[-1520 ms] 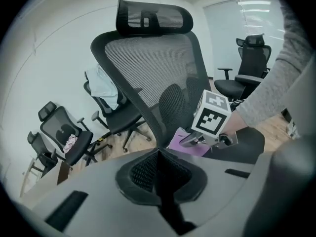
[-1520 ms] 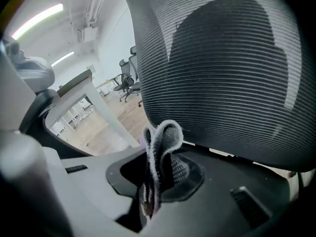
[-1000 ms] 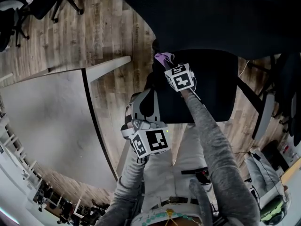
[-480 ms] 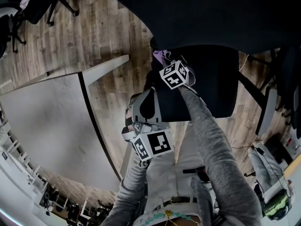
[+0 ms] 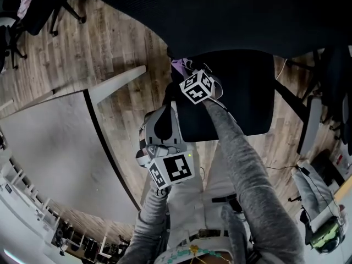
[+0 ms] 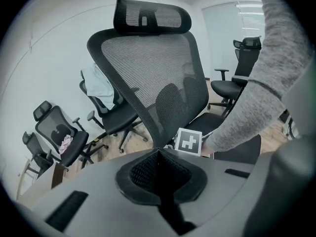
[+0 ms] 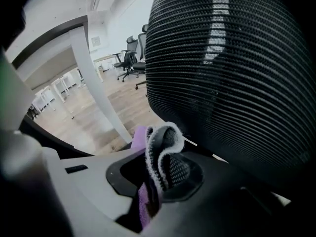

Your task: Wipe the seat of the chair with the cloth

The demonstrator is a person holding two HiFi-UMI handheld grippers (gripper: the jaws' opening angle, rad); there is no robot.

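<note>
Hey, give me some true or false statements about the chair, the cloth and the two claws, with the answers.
1. The right claw is shut on the cloth. True.
2. The left claw is wide open. False: its jaws are together, with nothing between them.
3. The cloth is close to the mesh backrest. True.
4. The floor is carpeted. False: it is wood planks.
5. The seat is black. True.
6. The cloth is green. False: it is purple and grey.
</note>
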